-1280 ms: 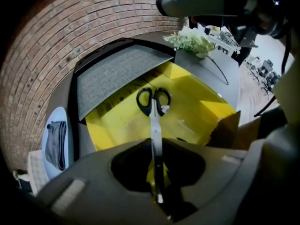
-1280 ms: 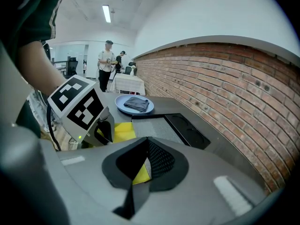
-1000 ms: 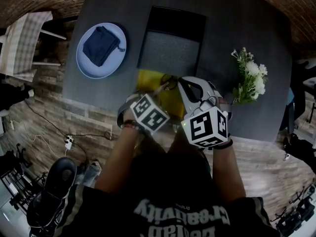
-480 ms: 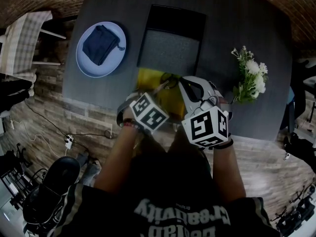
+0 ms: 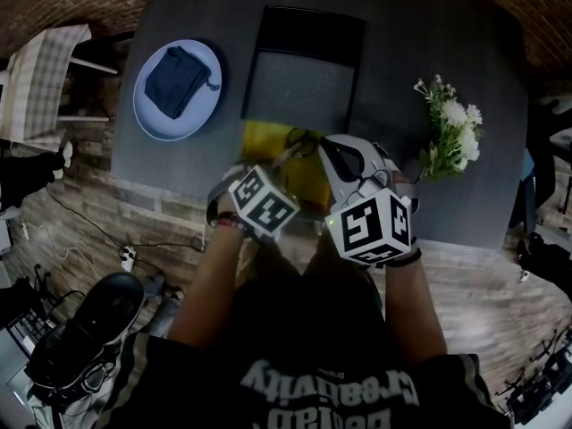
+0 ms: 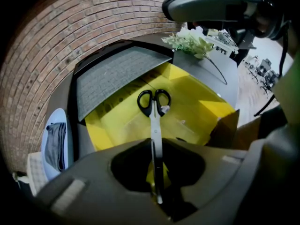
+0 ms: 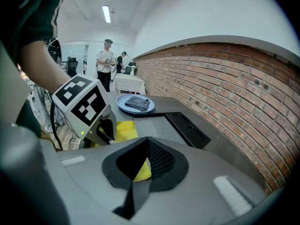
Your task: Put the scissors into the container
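My left gripper (image 5: 279, 170) is shut on the blades of the black-handled scissors (image 6: 153, 111). It holds them pointing steeply down, handles away from me, over the open yellow container (image 6: 197, 97). In the head view the scissors (image 5: 302, 141) hang above the container (image 5: 261, 141) at the near table edge. Just right of the scissors' handles is my right gripper (image 5: 326, 147). In the right gripper view its jaws meet with nothing between them, and the yellow container (image 7: 124, 128) shows beyond them.
A grey mat on a black tray (image 5: 304, 70) lies just behind the container. A blue plate (image 5: 152, 119) with a folded dark cloth (image 5: 177, 79) sits at the far left. White flowers (image 5: 451, 132) stand at the right. A brick wall rises behind the table.
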`<action>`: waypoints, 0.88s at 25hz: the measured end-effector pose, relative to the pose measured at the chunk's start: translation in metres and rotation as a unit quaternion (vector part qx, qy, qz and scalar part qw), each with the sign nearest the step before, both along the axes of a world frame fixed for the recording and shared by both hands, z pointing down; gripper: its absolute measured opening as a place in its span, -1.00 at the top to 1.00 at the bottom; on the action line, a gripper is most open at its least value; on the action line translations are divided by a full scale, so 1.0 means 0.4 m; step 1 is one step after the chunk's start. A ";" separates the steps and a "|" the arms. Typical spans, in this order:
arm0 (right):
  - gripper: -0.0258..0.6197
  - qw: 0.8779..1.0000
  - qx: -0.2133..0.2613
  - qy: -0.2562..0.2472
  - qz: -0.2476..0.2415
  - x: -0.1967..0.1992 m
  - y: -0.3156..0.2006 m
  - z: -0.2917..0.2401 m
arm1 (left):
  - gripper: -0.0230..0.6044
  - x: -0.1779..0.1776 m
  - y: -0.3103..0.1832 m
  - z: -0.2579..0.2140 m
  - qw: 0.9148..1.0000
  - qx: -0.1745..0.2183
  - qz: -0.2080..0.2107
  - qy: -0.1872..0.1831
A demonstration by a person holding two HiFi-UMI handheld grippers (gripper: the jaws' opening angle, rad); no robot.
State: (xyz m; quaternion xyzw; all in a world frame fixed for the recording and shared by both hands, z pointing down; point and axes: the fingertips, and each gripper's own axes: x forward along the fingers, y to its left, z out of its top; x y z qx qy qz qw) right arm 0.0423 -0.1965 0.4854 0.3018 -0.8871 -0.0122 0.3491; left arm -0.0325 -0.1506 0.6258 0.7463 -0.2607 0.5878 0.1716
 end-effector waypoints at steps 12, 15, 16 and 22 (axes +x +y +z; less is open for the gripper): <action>0.90 1.000 -0.001 0.000 -0.005 -0.009 0.007 0.001 | 0.72 0.003 0.000 0.001 1.000 0.003 0.002 0.003; 0.90 1.000 -0.002 0.001 -0.006 -0.009 0.009 0.004 | 0.72 0.003 -0.001 0.001 1.000 0.002 0.002 0.003; 0.90 1.000 -0.002 0.001 -0.006 -0.010 0.009 0.005 | 0.72 0.003 -0.001 0.001 1.000 0.002 0.002 0.003; 0.90 1.000 -0.001 0.000 -0.006 -0.009 0.009 0.004 | 0.71 0.003 -0.001 0.002 1.000 -0.001 -0.001 0.005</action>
